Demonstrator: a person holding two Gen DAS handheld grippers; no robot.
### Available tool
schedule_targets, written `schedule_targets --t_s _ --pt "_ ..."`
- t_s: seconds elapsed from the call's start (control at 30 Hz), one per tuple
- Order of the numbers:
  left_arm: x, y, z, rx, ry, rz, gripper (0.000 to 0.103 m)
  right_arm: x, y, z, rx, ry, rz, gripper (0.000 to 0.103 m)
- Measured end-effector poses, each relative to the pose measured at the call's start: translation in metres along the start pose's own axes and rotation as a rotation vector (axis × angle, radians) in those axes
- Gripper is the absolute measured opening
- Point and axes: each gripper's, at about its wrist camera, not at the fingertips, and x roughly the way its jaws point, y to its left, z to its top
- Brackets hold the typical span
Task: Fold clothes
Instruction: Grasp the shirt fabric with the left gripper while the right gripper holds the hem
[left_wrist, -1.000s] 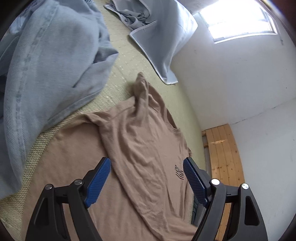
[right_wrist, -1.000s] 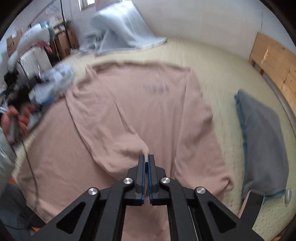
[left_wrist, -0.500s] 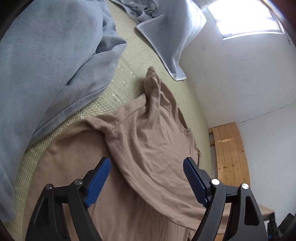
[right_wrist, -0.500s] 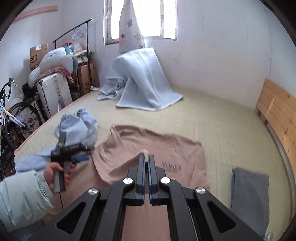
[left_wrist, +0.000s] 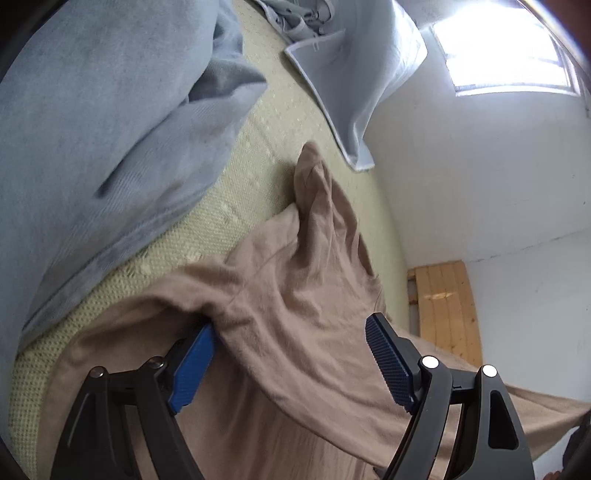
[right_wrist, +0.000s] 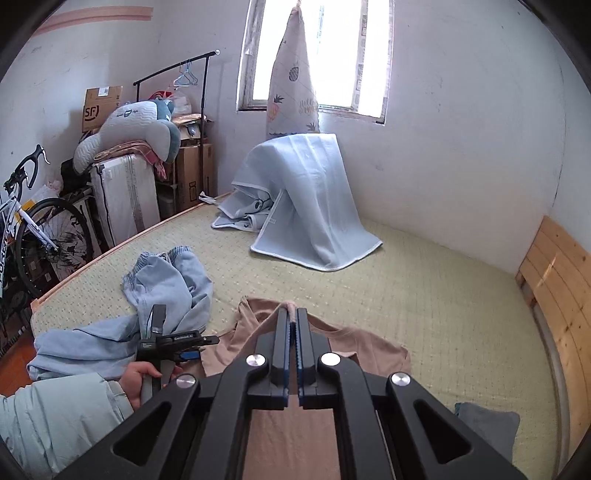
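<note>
The right gripper (right_wrist: 291, 325) had pinched a fold of the tan shirt (left_wrist: 295, 302), lifting it off the mat (right_wrist: 443, 295); the left gripper (left_wrist: 288, 347) stood wide open, straddling the cloth, gripping nothing.

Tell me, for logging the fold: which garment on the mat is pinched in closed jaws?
The tan T-shirt, gripped by the right gripper; the light blue jeans lie loose.
</note>
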Motion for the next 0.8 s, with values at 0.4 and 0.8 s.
schedule_targets --t_s 0.4,0.8 --pt "-0.024 0.002 0.008 -0.011 -0.151 0.088 0.021 0.042 -0.049 -0.064 0.115 0.179 -0.034 0.000" --pt "-0.025 0.009 0.007 -0.001 -0.170 0.126 0.003 0.109 -0.105 -0.203 0.264 0.515 -0.060 0.000"
